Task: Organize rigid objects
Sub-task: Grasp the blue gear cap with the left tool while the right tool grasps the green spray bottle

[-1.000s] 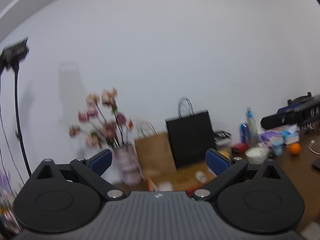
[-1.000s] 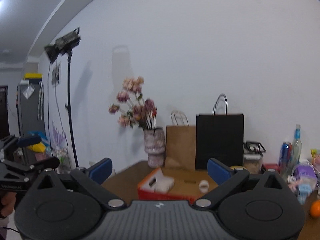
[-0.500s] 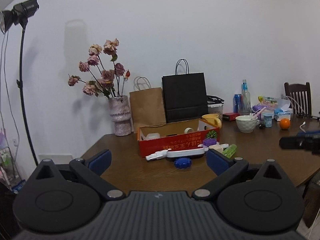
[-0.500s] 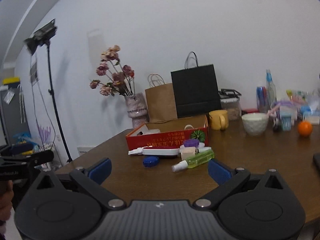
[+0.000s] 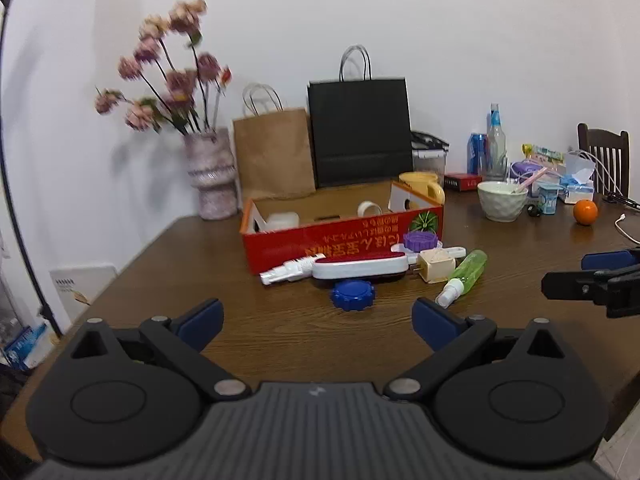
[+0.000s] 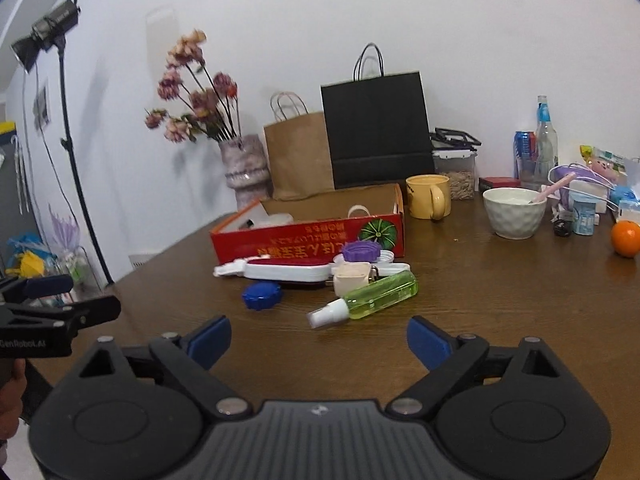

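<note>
Both cameras tilting down since earlier; left gripper (image 5: 316,316) and right gripper (image 6: 319,336) hovering spread wide, empty, approaching clutter beside red box (image 6: 308,240) mid-desk; next grabbing green spray bottle (image 6: 376,294).

Left gripper (image 5: 316,316) jaws wide apart, empty; right gripper (image 6: 319,338) likewise, both level.

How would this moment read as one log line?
left tongs: open, empty | right tongs: open, empty | green spray bottle: lying on table, untouched
</note>
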`<state>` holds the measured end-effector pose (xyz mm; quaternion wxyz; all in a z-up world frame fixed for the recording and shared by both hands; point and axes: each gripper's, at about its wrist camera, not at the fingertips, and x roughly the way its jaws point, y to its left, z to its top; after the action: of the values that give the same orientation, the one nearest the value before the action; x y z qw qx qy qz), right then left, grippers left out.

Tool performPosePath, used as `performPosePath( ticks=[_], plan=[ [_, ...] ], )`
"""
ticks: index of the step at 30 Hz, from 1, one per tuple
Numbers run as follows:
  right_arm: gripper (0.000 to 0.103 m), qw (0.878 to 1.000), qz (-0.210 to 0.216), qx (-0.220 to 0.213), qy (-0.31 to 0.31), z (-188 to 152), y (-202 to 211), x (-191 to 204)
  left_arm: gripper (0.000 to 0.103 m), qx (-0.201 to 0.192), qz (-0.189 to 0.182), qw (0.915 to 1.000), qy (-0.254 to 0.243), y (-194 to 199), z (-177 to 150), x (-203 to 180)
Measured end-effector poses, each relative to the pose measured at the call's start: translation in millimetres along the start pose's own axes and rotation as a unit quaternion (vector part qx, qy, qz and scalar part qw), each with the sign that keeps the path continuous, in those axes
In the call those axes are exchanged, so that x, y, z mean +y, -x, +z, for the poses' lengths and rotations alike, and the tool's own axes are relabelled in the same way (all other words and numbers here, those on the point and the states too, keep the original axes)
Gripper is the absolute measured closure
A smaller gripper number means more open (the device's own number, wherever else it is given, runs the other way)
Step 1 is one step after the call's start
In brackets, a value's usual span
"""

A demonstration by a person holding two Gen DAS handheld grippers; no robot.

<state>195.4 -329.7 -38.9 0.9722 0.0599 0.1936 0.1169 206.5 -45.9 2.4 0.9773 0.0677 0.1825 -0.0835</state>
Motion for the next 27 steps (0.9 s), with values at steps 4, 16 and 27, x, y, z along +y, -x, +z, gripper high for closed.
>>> performPosePath(
  ticks=[4,16,27],
  plan=[
    [0.010,1.000,-0.008,0.011,0.000,8,-32,-7,0.002,0.019,-0.011,0.9998,-0.001,-40,7,1],
    [0.011,0.997,-0.043,0.055,-0.025,12,-125,-33,0.009,0.090,-0.056,0.9942,0.015,-161,9,-9],
    [0.011,0.994,-0.075,0.077,-0.023,21,-175,-39,0.019,0.120,-0.063,0.9900,0.037,-207,10,-11]
  ],
)
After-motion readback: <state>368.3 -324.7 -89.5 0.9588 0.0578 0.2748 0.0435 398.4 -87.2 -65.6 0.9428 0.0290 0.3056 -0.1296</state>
